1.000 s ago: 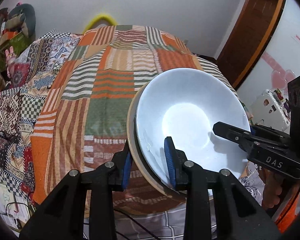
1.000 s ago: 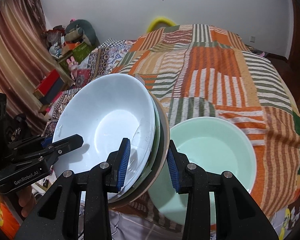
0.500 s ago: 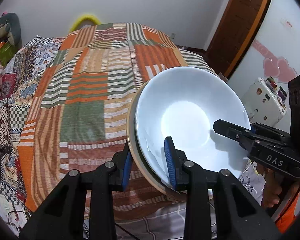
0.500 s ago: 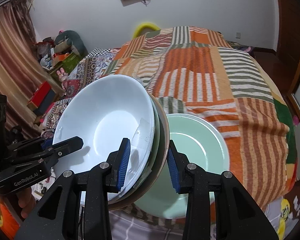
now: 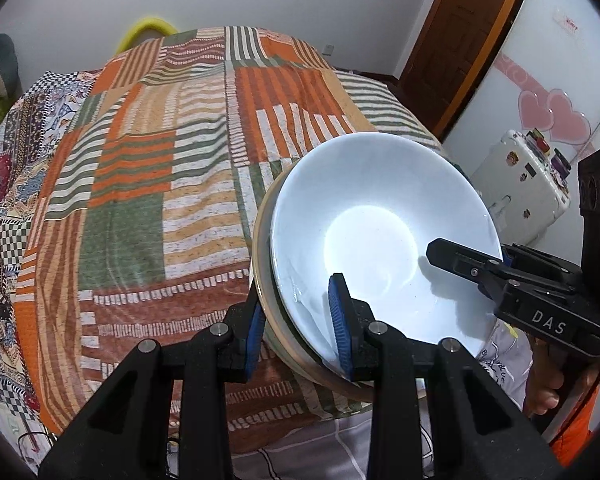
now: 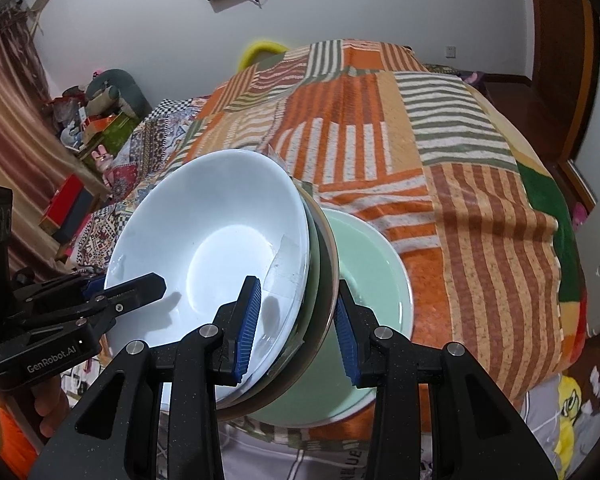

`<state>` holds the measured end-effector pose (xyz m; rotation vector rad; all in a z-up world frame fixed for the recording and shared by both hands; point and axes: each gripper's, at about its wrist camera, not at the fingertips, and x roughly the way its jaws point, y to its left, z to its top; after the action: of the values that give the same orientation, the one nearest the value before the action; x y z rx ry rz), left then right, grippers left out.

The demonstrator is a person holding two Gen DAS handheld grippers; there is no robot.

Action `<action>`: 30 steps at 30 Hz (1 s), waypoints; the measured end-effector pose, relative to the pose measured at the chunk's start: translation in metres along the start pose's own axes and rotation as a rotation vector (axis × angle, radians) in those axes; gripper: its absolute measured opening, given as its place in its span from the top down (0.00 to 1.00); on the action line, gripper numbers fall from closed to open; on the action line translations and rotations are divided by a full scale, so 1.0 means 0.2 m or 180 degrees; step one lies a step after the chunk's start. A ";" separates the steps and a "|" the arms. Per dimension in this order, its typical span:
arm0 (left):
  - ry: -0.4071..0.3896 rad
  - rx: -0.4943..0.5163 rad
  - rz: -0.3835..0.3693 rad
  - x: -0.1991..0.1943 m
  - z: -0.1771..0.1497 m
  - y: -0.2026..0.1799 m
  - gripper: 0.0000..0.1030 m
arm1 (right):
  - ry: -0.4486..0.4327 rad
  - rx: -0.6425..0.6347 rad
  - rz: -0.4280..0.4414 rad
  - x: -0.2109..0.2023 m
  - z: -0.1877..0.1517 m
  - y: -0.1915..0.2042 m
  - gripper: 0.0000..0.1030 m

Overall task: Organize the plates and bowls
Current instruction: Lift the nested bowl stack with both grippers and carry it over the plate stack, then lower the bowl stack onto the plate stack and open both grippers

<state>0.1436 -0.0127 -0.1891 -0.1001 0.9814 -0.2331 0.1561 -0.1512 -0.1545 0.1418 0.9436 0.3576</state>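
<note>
- Two handheld grippers clamped one tilted stack of bowls from opposite sides, above the near edge of a bed with a striped patchwork blanket point(image 5: 147, 184).
- Left gripper point(image 5: 295, 320) was closed on the stack's rim, blue pads pressing both faces.
- Right gripper point(image 6: 297, 320) gripped the opposite rim likewise.
- Uppermost sat a white bowl point(image 5: 376, 232), nested in green and tan ones.
- Pale green bowl point(image 6: 364, 276) rested on the blanket just behind the stack.
</note>
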 end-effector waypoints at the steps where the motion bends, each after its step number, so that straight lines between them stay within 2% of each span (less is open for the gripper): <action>1: 0.0016 0.0006 -0.0003 0.01 0.00 -0.01 0.70 | 0.0011 0.0012 -0.0006 0.00 0.00 -0.01 0.68; 19: 0.0262 0.0033 -0.0027 0.19 0.01 -0.02 0.70 | 0.0205 0.0184 -0.0048 0.10 -0.04 -0.10 0.68; 30: 0.0355 -0.0014 -0.0076 0.23 -0.02 0.01 0.70 | 0.0185 0.0139 -0.0061 0.11 -0.04 -0.09 0.67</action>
<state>0.1657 -0.0225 -0.2286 -0.1037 1.0921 -0.2606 0.1651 -0.1597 -0.1815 0.1628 1.0099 0.3250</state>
